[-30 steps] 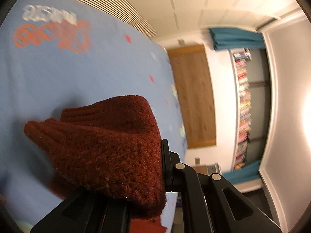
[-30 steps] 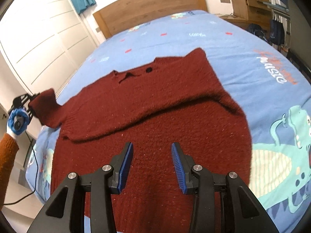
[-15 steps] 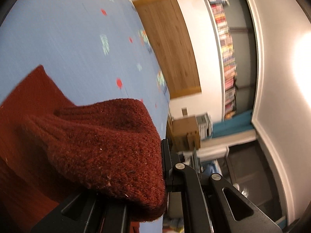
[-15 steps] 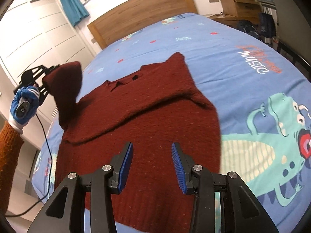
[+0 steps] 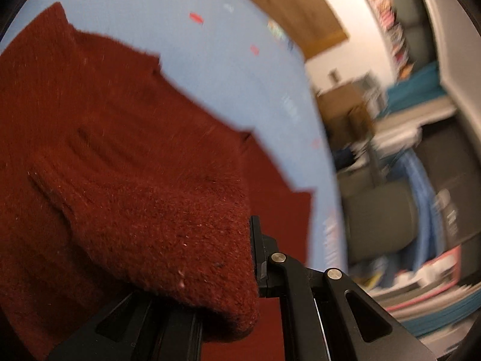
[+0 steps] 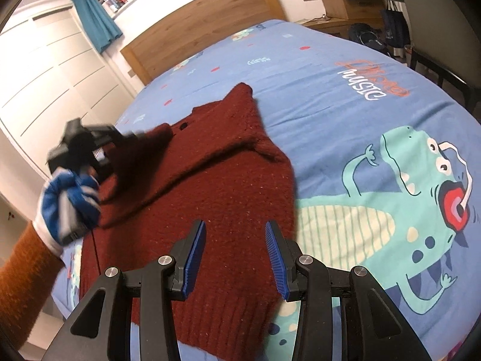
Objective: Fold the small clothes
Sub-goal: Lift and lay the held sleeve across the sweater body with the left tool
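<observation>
Left tool [image 6: 126, 138], left of frame in the right wrist view, clamped on the sleeve cuff [image 5: 186, 240] of the red sweater [image 6: 210, 198], which lies flat mid-frame on the bed [image 6: 345, 126]. Right tool [image 6: 235, 258] half open, empty, over the hem. Step: folding 1 sleeve across the body. Next: lay cuff flat, release.

Dark red sweater [image 6: 216, 186], dinosaur-print blue bedsheet [image 6: 345, 126]
</observation>
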{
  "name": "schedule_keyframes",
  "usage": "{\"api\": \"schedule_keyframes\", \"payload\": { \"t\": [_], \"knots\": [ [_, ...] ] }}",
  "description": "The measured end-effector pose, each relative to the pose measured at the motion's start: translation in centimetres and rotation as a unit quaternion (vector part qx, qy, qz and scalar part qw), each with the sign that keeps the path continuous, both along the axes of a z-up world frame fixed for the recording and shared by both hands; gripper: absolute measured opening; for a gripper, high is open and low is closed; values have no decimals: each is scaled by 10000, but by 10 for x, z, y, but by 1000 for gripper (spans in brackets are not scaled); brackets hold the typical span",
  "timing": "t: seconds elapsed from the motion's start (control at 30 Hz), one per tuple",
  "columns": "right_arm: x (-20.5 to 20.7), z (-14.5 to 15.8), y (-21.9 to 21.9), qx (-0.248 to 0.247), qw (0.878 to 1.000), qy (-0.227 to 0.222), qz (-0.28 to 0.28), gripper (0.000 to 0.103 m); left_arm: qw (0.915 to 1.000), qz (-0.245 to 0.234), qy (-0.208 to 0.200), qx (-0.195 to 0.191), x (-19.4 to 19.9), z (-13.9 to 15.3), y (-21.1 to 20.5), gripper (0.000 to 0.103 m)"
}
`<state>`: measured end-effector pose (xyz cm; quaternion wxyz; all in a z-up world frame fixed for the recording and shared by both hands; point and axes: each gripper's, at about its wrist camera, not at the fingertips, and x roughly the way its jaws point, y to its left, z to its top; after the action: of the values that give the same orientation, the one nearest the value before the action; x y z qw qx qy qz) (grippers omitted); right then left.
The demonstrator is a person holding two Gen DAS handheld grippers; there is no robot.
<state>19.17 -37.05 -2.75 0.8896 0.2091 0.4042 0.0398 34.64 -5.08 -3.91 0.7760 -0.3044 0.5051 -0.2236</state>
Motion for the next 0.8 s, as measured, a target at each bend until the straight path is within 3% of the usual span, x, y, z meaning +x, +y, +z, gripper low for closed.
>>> {"api": "schedule_keyframes", "payload": {
  "t": [0.1,0.17,0.23,0.27,0.3,0.4,0.5,0.53,0.57,0.63,0.8],
  "knots": [
    [1,1,-2,14,10000,-21,-2,42,9983,-272,50,518,-20,-17,-10,5],
    [0,2,-5,28,10000,-49,-17,42,9977,-339,-22,590,-30,-16,-11,6],
    [1,3,-6,33,10000,-64,-30,42,9982,-332,-67,485,-39,-11,-6,10],
    [2,3,-7,36,10000,-68,-33,42,9985,-301,-87,447,-42,-9,-5,19],
    [2,3,-8,44,10000,-75,-34,42,9989,-170,-121,413,-42,-5,0,30],
    [3,2,-8,62,9999,-83,-27,42,9992,399,0,79,-19,2,28,38],
    [2,2,-7,62,9999,-84,-8,42,9957,870,257,-197,-9,-6,53,36],
    [1,2,-7,57,10000,-79,-4,42,9941,976,345,-321,-4,-7,59,31],
    [1,2,-8,51,10000,-76,-9,42,9929,1026,398,-441,0,-4,68,14],
    [0,2,-8,50,10000,-80,-28,42,9931,1015,356,-468,4,2,66,9],
    [0,2,-9,53,9999,-81,-40,42,9995,139,-48,-281,-11,23,26,7]
  ]
}}
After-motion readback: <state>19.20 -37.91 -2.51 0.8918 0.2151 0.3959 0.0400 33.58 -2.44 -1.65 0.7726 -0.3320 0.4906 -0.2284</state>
